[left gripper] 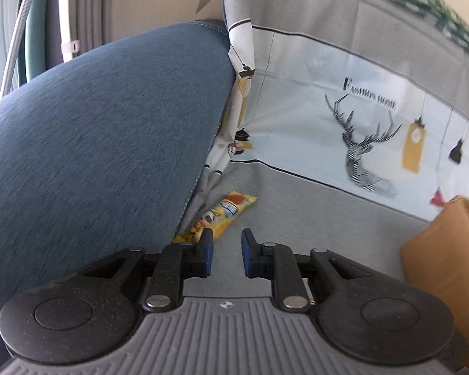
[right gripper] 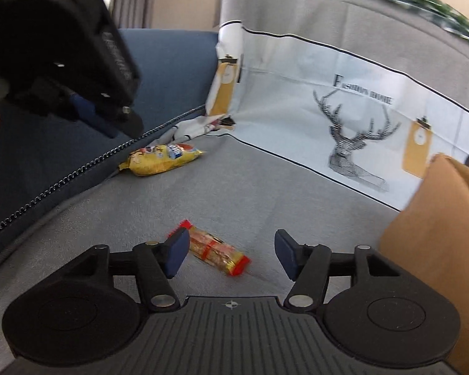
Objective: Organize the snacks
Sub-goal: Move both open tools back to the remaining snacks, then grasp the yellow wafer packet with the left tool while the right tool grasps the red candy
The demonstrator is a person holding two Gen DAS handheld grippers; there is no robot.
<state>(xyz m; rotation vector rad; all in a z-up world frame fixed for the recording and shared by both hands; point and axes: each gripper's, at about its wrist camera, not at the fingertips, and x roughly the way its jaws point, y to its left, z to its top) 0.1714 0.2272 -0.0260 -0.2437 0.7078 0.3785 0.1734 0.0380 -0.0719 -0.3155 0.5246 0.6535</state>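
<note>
On grey sofa cover (right gripper: 203, 193) printed "FASHION HOME": both tools (left gripper: 226, 251) (right gripper: 231, 251) open, empty.

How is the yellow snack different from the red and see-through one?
The yellow snack packet is plain yellow with a picture on it; the red-ended snack packet is clear, so the food inside shows. The yellow one lies far off, tucked against the blue cushion; the red-ended one lies out on the grey cover, between the open right tongs. Both lie flat, and nothing holds them.

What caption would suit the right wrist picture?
Open right tool over a red snack on the grey sofa; yellow snack lies beyond.
</note>
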